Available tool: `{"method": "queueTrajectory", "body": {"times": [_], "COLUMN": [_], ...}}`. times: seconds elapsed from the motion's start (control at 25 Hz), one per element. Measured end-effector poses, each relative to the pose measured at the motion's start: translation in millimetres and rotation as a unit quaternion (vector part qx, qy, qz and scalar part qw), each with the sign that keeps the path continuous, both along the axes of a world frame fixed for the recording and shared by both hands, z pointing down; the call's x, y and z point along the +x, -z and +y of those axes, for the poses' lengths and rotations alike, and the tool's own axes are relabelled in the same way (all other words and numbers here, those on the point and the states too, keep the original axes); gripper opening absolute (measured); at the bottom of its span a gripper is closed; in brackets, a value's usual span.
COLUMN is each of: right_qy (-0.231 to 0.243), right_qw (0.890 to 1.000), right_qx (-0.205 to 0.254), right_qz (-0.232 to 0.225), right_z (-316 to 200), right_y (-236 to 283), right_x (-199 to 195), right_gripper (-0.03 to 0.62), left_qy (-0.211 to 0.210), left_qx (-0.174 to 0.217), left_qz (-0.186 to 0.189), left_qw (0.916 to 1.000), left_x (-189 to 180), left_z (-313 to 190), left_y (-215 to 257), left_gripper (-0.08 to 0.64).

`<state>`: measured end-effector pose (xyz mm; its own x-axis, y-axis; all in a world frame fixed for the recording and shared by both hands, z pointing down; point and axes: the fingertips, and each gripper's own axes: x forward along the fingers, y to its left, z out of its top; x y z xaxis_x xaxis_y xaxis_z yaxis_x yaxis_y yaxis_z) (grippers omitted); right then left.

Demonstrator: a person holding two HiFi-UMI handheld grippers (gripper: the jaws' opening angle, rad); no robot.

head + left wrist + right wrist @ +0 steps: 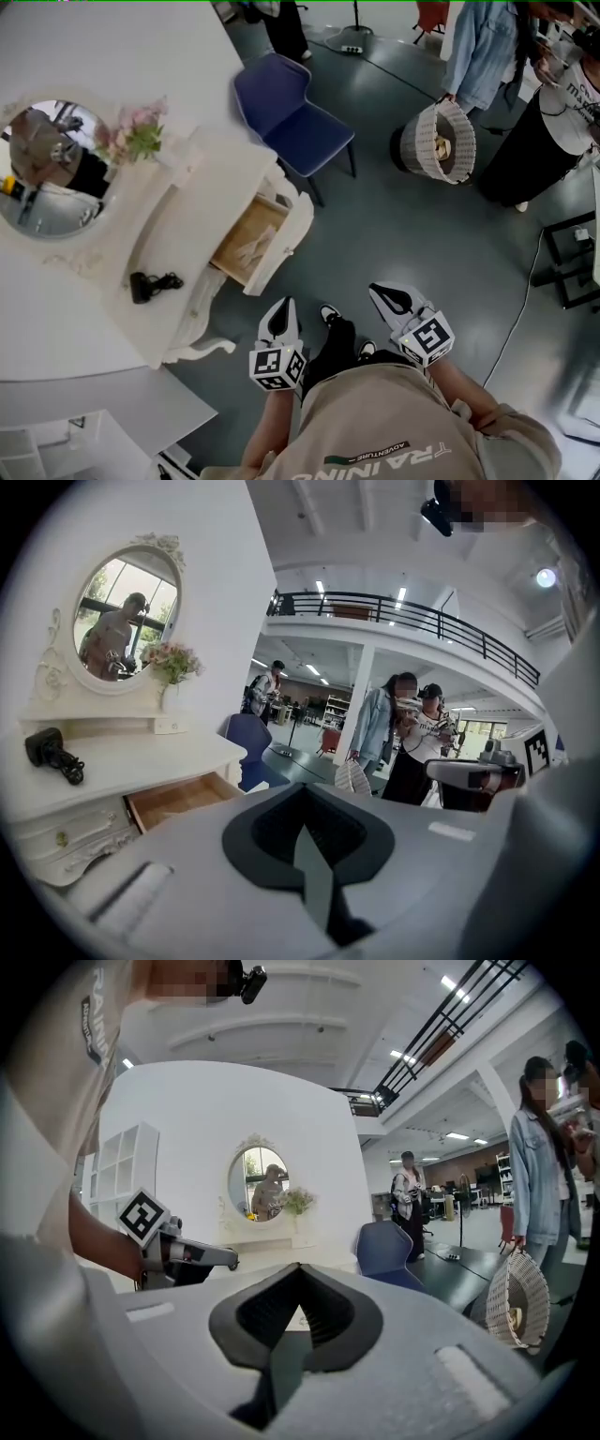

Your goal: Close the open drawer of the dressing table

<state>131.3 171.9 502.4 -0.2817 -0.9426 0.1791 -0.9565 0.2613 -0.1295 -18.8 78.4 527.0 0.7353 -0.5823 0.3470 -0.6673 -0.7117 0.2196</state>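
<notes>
The white dressing table (178, 234) stands at the left of the head view, under an oval mirror (52, 169). Its right-hand drawer (251, 246) is pulled out, showing a wooden inside with pale contents; the same drawer (176, 799) shows in the left gripper view. My left gripper (284, 305) hovers over the floor a short way in front of the drawer front, jaws shut and empty. My right gripper (377, 291) is further right over the floor, also shut and empty. Neither touches the table.
A blue chair (292, 112) stands just past the drawer end of the table. A black corded appliance (150, 283) and a vase of flowers (136, 136) sit on the table. A wicker basket (436, 141) and standing people (544, 122) are at the far right.
</notes>
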Motion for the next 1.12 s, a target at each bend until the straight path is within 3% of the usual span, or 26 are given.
{"method": "queueTrajectory", "body": {"times": [0.16,0.28,0.64,1.12], "right_qy": [0.005,0.011,0.034,0.127], "right_qw": [1.0,0.999,0.996,0.988], "right_qx": [0.003,0.015,0.036,0.014], "right_qz": [0.014,0.028,0.068,0.085], "right_z": [-42.0,-77.0,-152.2,-208.5], "right_y": [14.4,33.7,55.3,43.5], "right_x": [3.6,5.0,-1.3,-40.1], "right_gripper": [0.002,0.002,0.002,0.002], "left_qy": [-0.009,-0.001,0.018,0.114], "left_qx": [0.002,-0.012,0.031,0.001], "left_qz": [0.001,0.023,0.031,0.046], "left_qw": [1.0,0.9997,0.9989,0.9924], "left_x": [7.1,9.1,-2.8,-47.3], "left_z": [-36.7,-66.3,-133.6,-155.8], "left_y": [0.8,5.4,22.9,15.4], "left_gripper": [0.017,0.017,0.017,0.017]}}
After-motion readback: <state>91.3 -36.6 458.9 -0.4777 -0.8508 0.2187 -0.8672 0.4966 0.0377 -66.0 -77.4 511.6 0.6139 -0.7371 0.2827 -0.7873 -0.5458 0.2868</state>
